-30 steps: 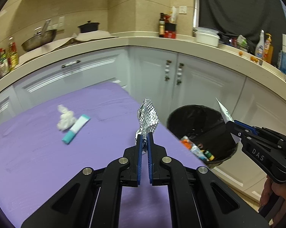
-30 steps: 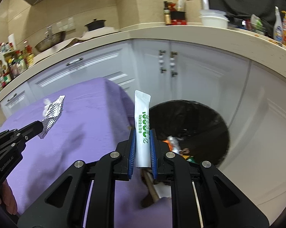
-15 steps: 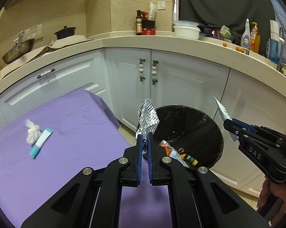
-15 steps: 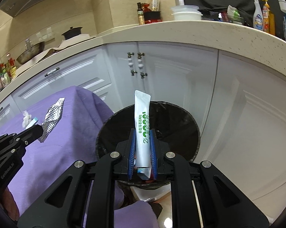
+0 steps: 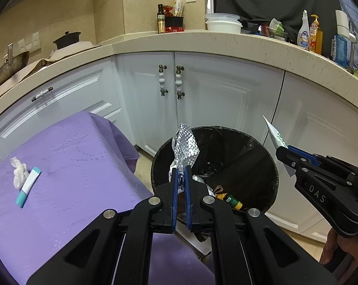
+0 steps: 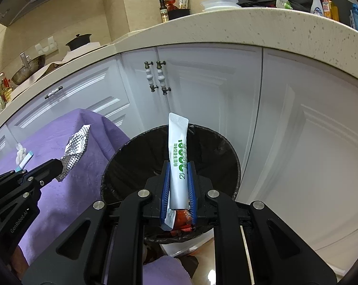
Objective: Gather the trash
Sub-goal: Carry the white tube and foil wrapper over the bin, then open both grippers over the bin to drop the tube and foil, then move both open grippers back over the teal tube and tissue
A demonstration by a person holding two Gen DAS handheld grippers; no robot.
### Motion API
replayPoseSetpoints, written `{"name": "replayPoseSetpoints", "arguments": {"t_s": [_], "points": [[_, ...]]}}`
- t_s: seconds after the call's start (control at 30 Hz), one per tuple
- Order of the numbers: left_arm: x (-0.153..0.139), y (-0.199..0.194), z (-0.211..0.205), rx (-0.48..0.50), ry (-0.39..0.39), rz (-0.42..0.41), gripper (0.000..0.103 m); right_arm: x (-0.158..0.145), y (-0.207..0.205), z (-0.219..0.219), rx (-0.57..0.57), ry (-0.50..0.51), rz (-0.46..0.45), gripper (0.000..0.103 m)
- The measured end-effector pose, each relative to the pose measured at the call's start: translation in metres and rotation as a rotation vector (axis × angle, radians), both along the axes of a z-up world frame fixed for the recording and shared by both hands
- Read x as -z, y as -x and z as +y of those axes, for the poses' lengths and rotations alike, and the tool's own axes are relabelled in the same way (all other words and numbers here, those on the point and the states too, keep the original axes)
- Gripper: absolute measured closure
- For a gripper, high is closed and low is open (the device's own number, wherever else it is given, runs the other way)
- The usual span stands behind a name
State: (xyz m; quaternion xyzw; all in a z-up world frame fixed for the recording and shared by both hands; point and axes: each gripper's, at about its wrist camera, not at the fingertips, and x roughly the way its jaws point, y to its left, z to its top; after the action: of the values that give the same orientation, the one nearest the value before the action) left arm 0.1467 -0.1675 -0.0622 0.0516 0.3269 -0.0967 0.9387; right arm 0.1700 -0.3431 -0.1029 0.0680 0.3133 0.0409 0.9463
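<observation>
White kitchen cabinets, black bin contents partly hidden, left gripper pinching foil, right gripper clamping sachet.

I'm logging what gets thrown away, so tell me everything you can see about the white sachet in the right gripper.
The white sachet is a long, narrow stick pack of smooth, film-like material with green print and a crimped top seal. It stands upright, clamped near its lower end between the blue pads of the right gripper, above the black-lined trash bin. Nothing else touches it.
</observation>
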Motion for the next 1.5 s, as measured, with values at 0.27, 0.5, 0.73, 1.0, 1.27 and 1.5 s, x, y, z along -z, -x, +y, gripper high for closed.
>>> {"name": "replayPoseSetpoints", "arguments": {"t_s": [0.27, 0.5, 0.73, 1.0, 1.27, 1.5], "points": [[0.007, -0.015, -0.010, 0.005, -0.009, 0.008, 0.097, 0.008, -0.017, -0.005, 0.013, 0.004, 0.008, 0.087], [0.012, -0.024, -0.007, -0.008, 0.008, 0.047, 0.083, 0.017, -0.027, -0.007, 0.037, -0.006, 0.025, 0.071], [0.006, -0.018, 0.001, -0.018, 0.017, 0.033, 0.066, 0.013, -0.023, 0.000, 0.032, -0.006, 0.019, 0.070], [-0.006, -0.004, 0.040, -0.080, 0.031, 0.014, 0.056, 0.001, -0.013, 0.025, -0.001, -0.024, 0.003, 0.063], [-0.012, 0.016, 0.111, -0.220, 0.035, 0.011, 0.055, -0.012, -0.006, 0.089, -0.127, -0.033, -0.011, 0.062], [-0.014, 0.040, 0.185, -0.362, 0.034, 0.010, 0.055, -0.022, -0.004, 0.167, -0.267, -0.028, -0.015, 0.057]]}}
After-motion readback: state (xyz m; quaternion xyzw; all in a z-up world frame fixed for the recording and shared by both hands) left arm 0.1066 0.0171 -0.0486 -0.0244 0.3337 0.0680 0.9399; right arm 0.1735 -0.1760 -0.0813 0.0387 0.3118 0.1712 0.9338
